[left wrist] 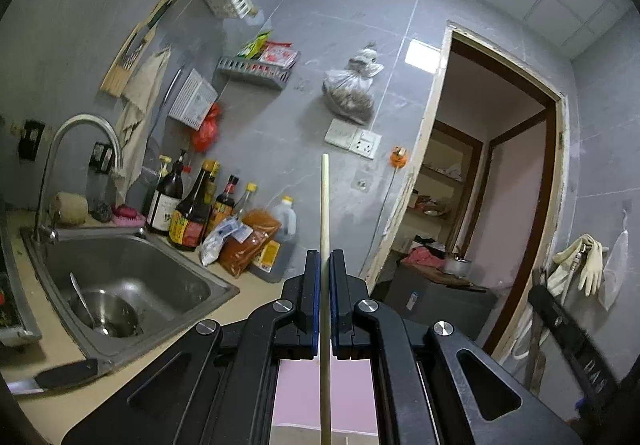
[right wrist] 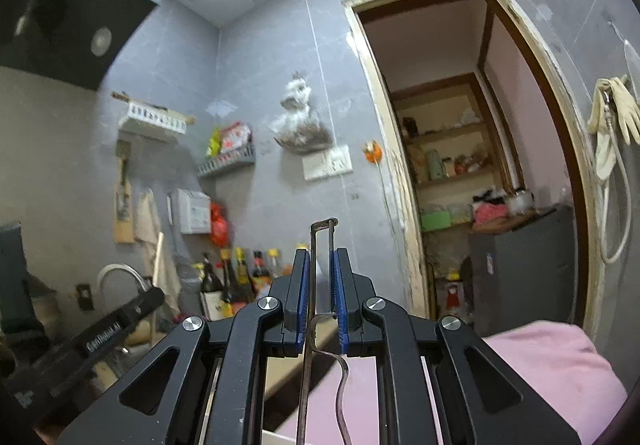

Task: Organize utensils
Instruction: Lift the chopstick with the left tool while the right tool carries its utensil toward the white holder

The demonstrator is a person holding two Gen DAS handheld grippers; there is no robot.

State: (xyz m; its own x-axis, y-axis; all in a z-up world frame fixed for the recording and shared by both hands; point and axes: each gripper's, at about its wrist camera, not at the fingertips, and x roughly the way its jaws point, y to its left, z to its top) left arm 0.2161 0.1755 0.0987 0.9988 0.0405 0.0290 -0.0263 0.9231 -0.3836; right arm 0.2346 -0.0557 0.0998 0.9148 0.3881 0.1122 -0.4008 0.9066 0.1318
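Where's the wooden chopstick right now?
The wooden chopstick is clamped upright in the left claw, centre of the left wrist view, its tip rising before the grey wall, right of the sauce bottles.

- Tabletop (left wrist: 60,357): beige kitchen counter surface, running along the grey tiled wall.
- Stainless steel sink basin (left wrist: 192,277), set into the tabletop; inside it a round steel bowl (left wrist: 106,315) with a metal spoon (left wrist: 82,297).
- Row of dark glass sauce bottles (left wrist: 192,205), standing behind the sink.
- Orange-red powder packet (left wrist: 248,241), beside a clear plastic oil jug (left wrist: 282,233).
- Pink scrubbing brush (left wrist: 128,215), at the sink's rear edge.
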